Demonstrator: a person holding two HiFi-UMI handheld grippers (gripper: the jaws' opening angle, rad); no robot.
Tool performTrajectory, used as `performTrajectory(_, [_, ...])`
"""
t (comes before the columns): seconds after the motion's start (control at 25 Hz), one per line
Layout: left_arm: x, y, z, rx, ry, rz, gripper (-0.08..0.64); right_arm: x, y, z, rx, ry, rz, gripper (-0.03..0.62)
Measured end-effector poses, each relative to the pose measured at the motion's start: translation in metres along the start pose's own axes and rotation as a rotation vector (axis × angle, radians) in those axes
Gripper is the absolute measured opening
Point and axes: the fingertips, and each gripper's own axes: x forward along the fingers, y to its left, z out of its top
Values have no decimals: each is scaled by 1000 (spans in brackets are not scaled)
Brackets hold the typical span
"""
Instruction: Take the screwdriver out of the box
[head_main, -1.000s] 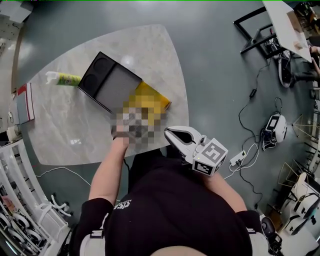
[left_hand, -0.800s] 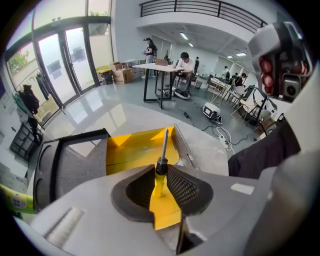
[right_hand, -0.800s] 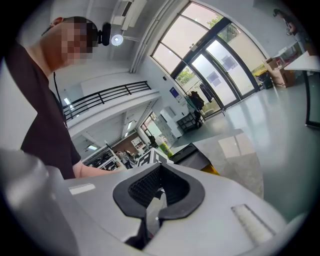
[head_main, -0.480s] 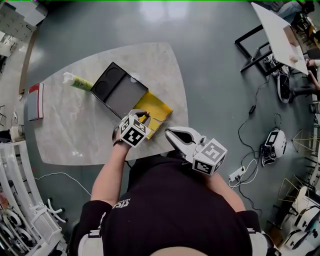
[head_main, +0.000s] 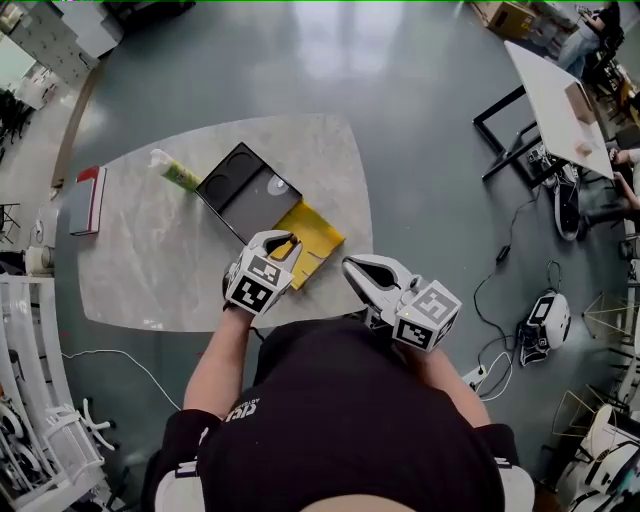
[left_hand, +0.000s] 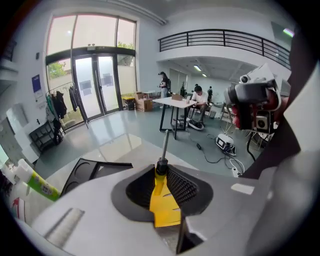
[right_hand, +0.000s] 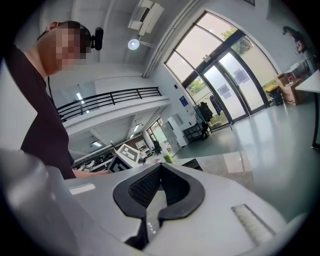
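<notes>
While the left gripper (head_main: 283, 243) clamped its two jaws on one screwdriver (left_hand: 162, 202), yellow-handled, black-collared, with a thin grey steel shaft, held clear of the single open black box (head_main: 256, 196), the right gripper (right_hand: 159, 168) stood closed and empty.

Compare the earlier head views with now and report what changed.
The left gripper has lifted off the yellow box toward the camera, the yellow-handled screwdriver clamped in its jaws. The right gripper stays shut and empty beside the table; the black tray, green-labelled bottle and box lie unmoved.
</notes>
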Motion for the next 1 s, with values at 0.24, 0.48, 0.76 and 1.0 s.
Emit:
performTrajectory(0.24, [-34, -11, 30, -39, -97, 63, 74, -18, -6, 5, -8, -10, 20, 14])
performTrajectory(0.48, [-62, -15, 47, -68, -173, 114, 74, -32, -28, 11, -1, 5, 40, 14])
performTrajectory(0.76, [-119, -15, 59, -131, -309, 158, 74, -23, -12, 25, -49, 2, 67, 14])
performTrajectory(1.0, [-163, -8, 63, -153, -421, 160, 74, -3, 17, 42, -86, -37, 78, 14])
